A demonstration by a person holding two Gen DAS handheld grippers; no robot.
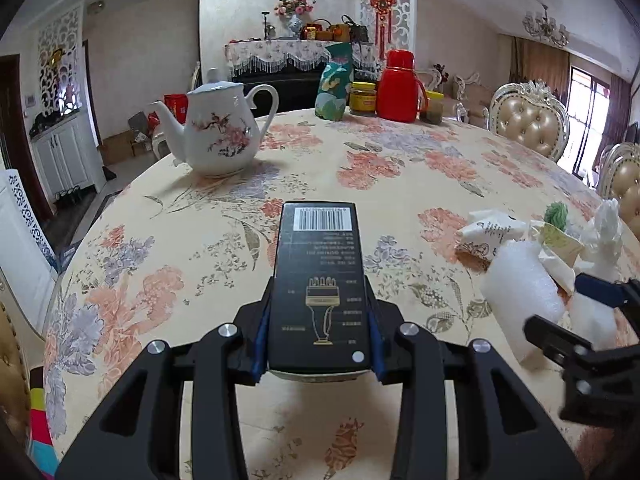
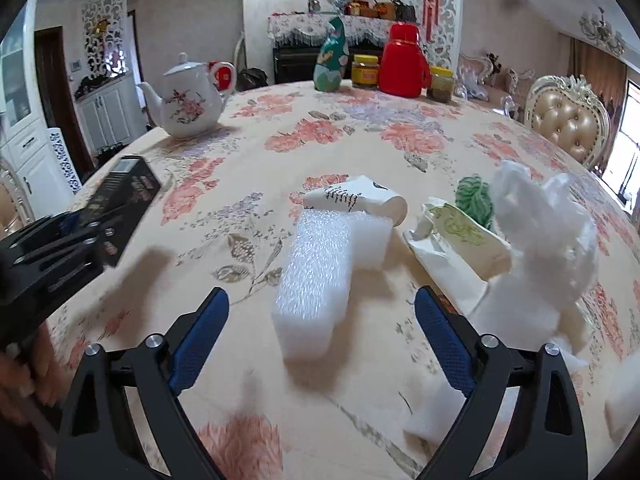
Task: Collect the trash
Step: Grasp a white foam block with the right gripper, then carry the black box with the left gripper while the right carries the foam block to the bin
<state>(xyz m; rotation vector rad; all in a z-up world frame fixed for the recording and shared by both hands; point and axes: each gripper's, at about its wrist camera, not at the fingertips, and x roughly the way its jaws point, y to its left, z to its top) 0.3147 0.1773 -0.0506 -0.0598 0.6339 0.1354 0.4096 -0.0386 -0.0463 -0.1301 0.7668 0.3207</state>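
On the floral table: trash lies near right.
Left gripper (image 1: 320,340): clamped on the long black cardboard box (image 1: 320,276).
Right gripper (image 2: 320,332): jaws spread wide, white foam block (image 2: 316,272) just beyond, untouched.
Crumpled white tissue (image 2: 548,240): right of the foam.

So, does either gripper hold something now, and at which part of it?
The left gripper grips the black box by its two long sides, near its near end. The right gripper is open and holds nothing.

Both grippers, left (image 1: 319,322) & right (image 2: 322,332): black angular frames w/ silver screws, blue textured pads on fingers (image 2: 444,340).
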